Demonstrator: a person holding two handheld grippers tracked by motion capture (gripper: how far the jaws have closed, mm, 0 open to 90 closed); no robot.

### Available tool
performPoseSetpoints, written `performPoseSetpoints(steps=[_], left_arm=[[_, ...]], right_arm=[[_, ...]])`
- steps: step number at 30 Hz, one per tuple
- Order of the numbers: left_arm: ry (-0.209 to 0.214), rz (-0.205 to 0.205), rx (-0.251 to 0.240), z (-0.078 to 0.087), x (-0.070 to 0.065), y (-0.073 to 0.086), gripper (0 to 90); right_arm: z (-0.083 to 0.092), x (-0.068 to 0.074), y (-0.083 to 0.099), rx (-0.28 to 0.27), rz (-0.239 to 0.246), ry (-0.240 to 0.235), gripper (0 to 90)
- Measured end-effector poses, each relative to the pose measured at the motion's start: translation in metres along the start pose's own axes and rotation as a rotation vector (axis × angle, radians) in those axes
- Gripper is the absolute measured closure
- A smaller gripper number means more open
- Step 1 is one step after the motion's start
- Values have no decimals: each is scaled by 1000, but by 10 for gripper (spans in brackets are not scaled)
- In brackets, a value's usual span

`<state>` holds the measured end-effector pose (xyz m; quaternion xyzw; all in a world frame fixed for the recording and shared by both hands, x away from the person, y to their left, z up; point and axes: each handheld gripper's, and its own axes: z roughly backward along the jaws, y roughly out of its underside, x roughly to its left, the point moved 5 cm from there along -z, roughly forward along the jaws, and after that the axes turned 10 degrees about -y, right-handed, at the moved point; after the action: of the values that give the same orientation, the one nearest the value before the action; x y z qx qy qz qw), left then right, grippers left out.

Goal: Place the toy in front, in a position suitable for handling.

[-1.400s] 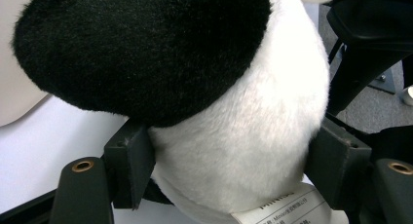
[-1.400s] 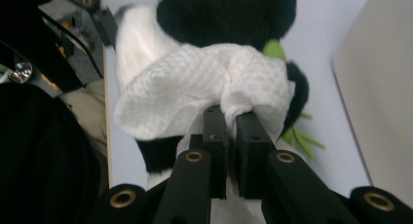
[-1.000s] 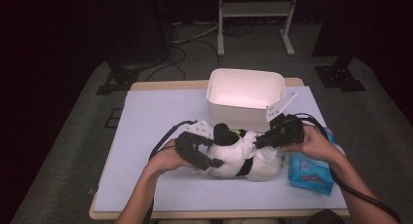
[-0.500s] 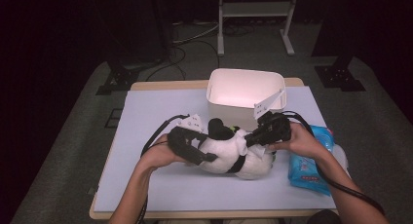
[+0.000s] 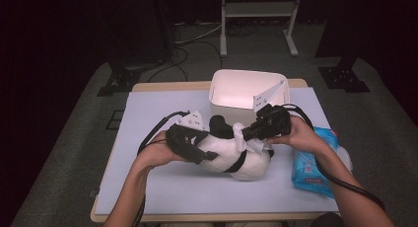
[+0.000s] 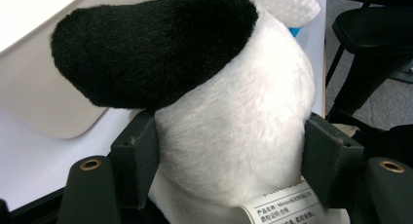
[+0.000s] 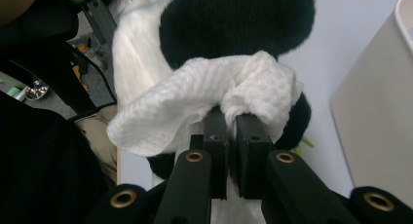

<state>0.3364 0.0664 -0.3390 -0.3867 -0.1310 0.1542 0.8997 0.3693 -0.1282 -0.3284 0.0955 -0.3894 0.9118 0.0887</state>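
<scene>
A black and white plush toy [image 5: 236, 160] lies across the middle of the pale table [image 5: 162, 187], raised a little at its left end. My left gripper [image 5: 207, 155] comes in from the left and is shut on its white body [image 6: 234, 136], with a pad pressed into each side. A black limb [image 6: 146, 44] of the toy juts out above the jaws. My right gripper [image 5: 247, 133] reaches in from the right and is shut on a crumpled white wipe [image 7: 195, 102]. That wipe [image 5: 242, 136] rests against the toy's top, close to a black patch [image 7: 234, 19].
Just behind the toy stands a white bin [image 5: 246, 89]. A blue pack of wipes [image 5: 313, 165] lies at the right, near the table's edge. A printed label [image 6: 287, 209] hangs from the toy. Black cables trail from both grippers across the table.
Both hands have risen a little and the toy has come up with them. The right gripper with the wipe has slid left over the toy.
</scene>
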Motion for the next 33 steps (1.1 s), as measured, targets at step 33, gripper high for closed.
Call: performPoseSetpoints(steps=[33], left_arm=[[50, -58, -16, -26, -14, -44, 300]], right_arm=[[21, 21, -27, 19, 74, 31, 842]])
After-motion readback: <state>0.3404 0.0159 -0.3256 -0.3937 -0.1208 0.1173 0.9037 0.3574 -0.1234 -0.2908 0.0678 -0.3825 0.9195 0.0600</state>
